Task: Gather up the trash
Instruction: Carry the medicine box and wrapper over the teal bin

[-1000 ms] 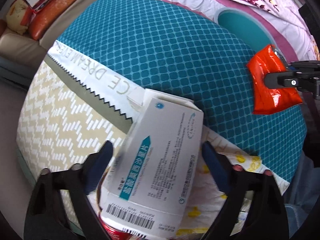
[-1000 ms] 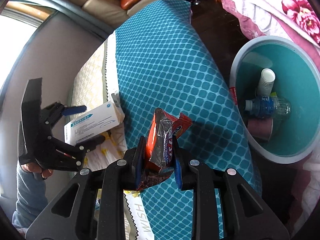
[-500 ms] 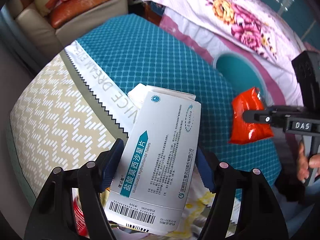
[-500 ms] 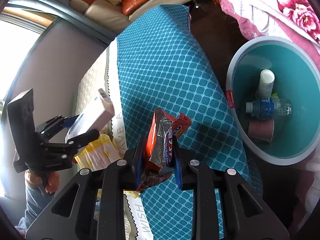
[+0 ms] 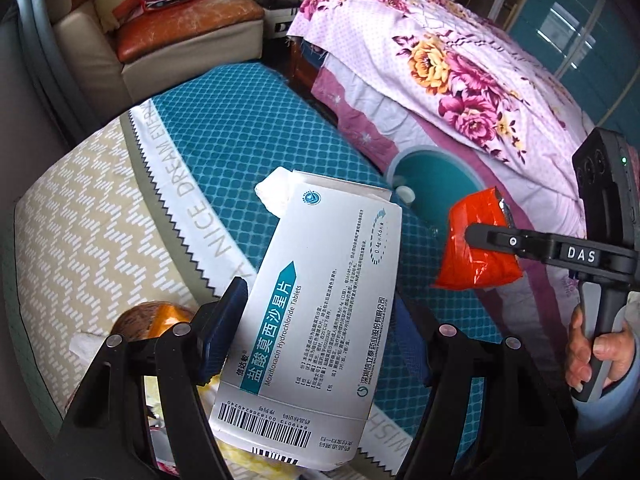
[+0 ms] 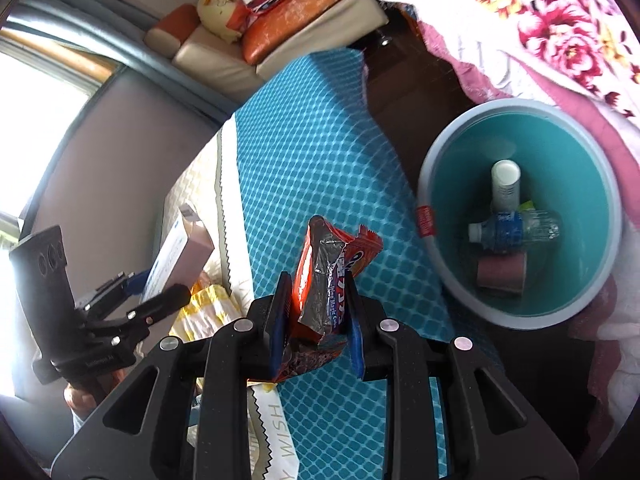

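1. As it is seen from the left wrist, the medicine box is grasped across its width by the left gripper and is held above the near edge of the bed cover, probably so that it can be carried to the bin beside the far edge. More litter is seen under the gripper at the near edge. The right gripper is seen at the right, clenched on the red wrapper.

2. As it is seen from the right wrist, the red wrapper is pinched upright between the pads of the right gripper, over the teal part of the bed cover. The bin stands on the floor just beside the right edge, so a short carry is judged enough. A bottle already lies inside.
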The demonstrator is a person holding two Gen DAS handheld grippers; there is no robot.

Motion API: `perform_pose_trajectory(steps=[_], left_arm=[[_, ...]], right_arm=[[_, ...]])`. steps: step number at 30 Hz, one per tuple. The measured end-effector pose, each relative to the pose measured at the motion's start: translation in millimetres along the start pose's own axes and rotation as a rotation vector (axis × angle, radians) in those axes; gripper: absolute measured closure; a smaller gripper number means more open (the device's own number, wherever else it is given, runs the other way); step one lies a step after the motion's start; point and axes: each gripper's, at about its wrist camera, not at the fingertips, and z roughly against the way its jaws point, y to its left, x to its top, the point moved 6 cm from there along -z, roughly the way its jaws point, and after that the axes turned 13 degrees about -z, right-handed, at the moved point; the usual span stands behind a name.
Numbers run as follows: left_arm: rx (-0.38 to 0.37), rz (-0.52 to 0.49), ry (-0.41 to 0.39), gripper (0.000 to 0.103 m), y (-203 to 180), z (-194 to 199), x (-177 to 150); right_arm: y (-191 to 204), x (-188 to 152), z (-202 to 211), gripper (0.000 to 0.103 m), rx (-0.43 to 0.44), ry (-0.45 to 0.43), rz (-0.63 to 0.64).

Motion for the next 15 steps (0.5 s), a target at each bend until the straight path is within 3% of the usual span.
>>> perform_pose_trajectory(steps=[15], left_arm=[[-0.084, -0.113, 0.010, 0.033, -97, -55, 54]], right_arm=[[-72, 41, 68, 0.079, -0.017, -0.187, -0.114]])
